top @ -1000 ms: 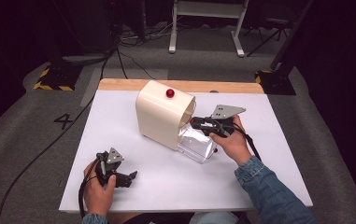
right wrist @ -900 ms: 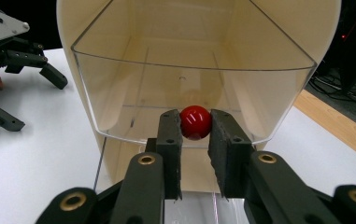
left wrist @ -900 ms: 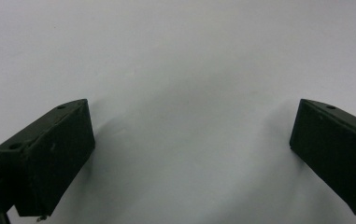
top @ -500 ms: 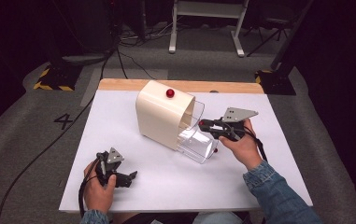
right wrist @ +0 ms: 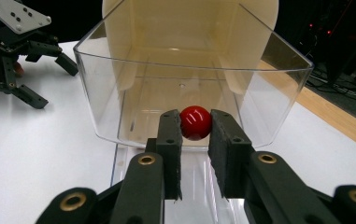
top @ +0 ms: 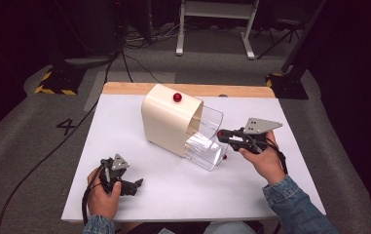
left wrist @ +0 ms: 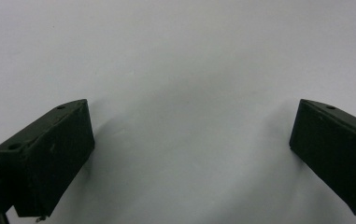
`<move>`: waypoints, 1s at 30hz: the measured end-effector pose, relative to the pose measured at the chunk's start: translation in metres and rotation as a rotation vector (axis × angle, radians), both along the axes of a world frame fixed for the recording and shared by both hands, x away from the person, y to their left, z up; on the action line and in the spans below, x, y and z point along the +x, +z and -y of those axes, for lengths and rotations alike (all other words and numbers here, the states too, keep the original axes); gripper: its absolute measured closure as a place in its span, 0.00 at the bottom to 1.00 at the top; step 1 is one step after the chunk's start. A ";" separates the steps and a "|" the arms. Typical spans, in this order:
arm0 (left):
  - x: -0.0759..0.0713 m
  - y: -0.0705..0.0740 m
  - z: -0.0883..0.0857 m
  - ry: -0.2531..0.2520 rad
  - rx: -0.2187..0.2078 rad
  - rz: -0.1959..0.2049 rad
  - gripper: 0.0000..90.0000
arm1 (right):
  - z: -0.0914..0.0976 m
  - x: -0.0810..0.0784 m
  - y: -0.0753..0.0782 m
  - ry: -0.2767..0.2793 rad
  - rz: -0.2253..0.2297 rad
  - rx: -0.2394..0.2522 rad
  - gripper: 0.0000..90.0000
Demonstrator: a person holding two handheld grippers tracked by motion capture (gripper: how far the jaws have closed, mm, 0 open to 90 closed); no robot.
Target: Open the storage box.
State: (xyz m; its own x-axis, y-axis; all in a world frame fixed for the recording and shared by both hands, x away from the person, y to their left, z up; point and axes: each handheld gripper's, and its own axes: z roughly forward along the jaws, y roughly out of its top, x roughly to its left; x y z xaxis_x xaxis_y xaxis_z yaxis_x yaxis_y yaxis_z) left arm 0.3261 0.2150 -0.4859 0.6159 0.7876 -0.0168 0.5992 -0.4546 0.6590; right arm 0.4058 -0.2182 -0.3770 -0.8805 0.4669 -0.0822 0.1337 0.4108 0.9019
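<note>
A cream housing point(top: 166, 122) stands mid-table with a red button point(top: 177, 97) on top. A clear plastic drawer point(top: 205, 141) sticks out of its right side. My right gripper point(top: 220, 135) is shut on the drawer's small red knob point(top: 219, 133). In the right gripper view the red knob point(right wrist: 195, 122) sits pinched between the two black pads of the right gripper point(right wrist: 195, 129), with the clear drawer point(right wrist: 189, 70) and the housing point(right wrist: 189, 28) behind it. My left gripper point(top: 133, 186) rests on the table at the front left, open. In its own view the left gripper point(left wrist: 192, 144) has nothing between its jaws.
The white table top point(top: 173, 195) has a wooden strip point(top: 241, 90) along its far edge. A cable point(top: 51, 151) runs over the grey floor at the left. Metal stand legs point(top: 214, 29) rise behind the table. Farther off, the left gripper point(right wrist: 21, 42) shows in the right gripper view.
My right gripper has moved to the right with the red knob in it, and the clear drawer has slid further out of the housing. The left gripper has stayed put.
</note>
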 end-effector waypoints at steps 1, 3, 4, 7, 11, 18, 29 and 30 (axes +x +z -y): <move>0.000 0.000 0.000 0.000 0.000 0.000 0.00 | 0.001 -0.001 0.000 0.000 -0.001 0.004 0.83; 0.000 0.000 0.000 0.000 -0.003 -0.001 0.00 | 0.004 -0.002 0.000 -0.002 -0.002 0.008 0.83; 0.000 0.000 0.000 0.000 -0.003 -0.001 0.00 | 0.005 -0.003 -0.001 -0.002 -0.001 0.007 0.83; 0.000 0.000 0.000 0.000 -0.004 -0.002 0.00 | 0.010 -0.005 -0.003 -0.005 -0.008 0.011 0.83; 0.000 0.000 0.000 0.000 -0.004 -0.003 0.00 | 0.016 -0.008 -0.006 -0.011 -0.013 0.010 0.83; 0.000 0.000 0.000 0.000 -0.004 -0.002 0.00 | 0.020 -0.009 -0.011 -0.015 -0.026 0.003 0.83; 0.000 0.000 0.000 0.000 -0.003 -0.001 0.00 | 0.021 -0.005 -0.026 -0.036 -0.068 -0.029 0.82; 0.000 0.000 0.000 0.000 -0.003 -0.001 0.00 | 0.021 -0.005 -0.028 -0.037 -0.069 -0.030 0.82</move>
State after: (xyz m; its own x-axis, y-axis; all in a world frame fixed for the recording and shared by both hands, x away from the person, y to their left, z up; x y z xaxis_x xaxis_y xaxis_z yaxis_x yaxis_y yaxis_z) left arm 0.3261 0.2149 -0.4861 0.6157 0.7878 -0.0198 0.6002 -0.4525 0.6596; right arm 0.4013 -0.2388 -0.4048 -0.8666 0.4976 -0.0365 0.2104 0.4307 0.8776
